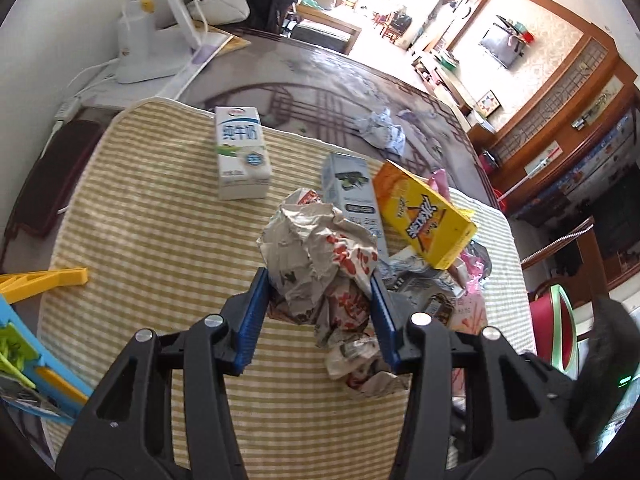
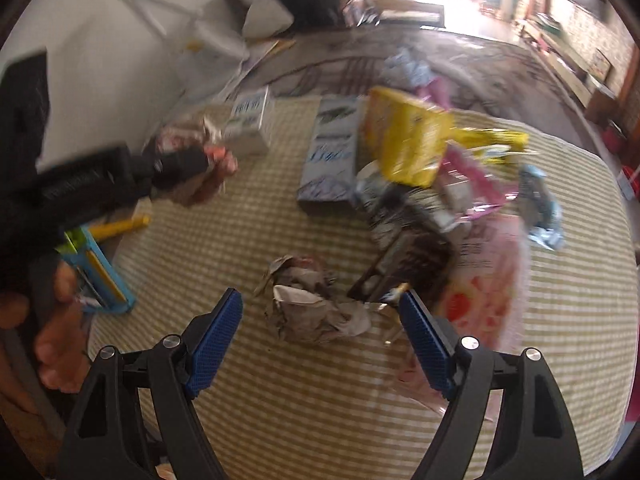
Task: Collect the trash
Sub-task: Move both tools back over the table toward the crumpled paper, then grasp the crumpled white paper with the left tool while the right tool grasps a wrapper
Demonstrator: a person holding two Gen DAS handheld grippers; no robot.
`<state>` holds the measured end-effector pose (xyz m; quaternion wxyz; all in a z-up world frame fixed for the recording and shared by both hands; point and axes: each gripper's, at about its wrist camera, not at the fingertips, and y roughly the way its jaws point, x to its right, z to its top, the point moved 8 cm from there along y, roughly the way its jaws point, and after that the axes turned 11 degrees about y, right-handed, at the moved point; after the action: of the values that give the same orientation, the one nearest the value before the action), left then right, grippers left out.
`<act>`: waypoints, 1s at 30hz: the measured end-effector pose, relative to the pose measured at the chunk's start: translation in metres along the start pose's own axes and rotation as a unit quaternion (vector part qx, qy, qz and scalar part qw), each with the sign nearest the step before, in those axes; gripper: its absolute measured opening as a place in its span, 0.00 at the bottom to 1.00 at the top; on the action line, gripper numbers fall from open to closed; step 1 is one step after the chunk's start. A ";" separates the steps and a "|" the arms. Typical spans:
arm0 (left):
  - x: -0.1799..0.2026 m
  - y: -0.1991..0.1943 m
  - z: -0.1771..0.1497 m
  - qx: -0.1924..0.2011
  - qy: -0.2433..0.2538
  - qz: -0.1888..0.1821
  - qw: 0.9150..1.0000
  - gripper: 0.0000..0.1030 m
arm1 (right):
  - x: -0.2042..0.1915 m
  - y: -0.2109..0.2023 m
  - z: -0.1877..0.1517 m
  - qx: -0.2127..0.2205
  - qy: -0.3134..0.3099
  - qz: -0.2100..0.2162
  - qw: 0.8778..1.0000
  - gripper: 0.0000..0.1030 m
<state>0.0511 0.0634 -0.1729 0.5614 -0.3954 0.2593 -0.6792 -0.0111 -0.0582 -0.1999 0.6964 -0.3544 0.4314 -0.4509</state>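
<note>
My left gripper (image 1: 318,280) is shut on a crumpled paper wrapper with red print (image 1: 320,256), held above the striped mat (image 1: 160,220). It also shows at the left of the right wrist view (image 2: 192,160), blurred. My right gripper (image 2: 320,312) is open, its blue pads either side of a second crumpled paper ball (image 2: 308,304) lying on the mat (image 2: 280,400). A white milk carton (image 1: 240,152), a grey carton (image 1: 352,188), a yellow box (image 1: 424,220) and pink wrappers (image 2: 480,280) lie in a pile beyond.
A crumpled white paper (image 1: 380,128) lies on the patterned table (image 1: 320,76) past the mat. A white lamp base (image 1: 140,44) stands at the back left. A blue and yellow plastic frame (image 2: 100,260) sits at the mat's left edge. A red chair (image 1: 556,320) is at the right.
</note>
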 end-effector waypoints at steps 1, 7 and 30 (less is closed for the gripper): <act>-0.003 -0.001 0.000 0.001 -0.002 0.002 1.000 0.45 | -0.004 0.007 -0.001 -0.007 -0.006 0.001 1.000 0.76; -0.014 0.000 0.001 -0.001 -0.011 0.010 1.000 0.45 | -0.014 0.035 -0.009 -0.050 -0.039 -0.010 0.998 0.24; 0.047 0.000 0.015 0.012 0.043 0.002 0.999 0.45 | 0.052 -0.082 0.027 0.120 0.070 -0.003 0.990 0.21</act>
<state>0.0612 0.0194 -0.1527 0.5555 -0.3591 0.2758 -0.6974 -0.0016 -0.1324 -0.1318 0.7011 -0.2369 0.4206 -0.5249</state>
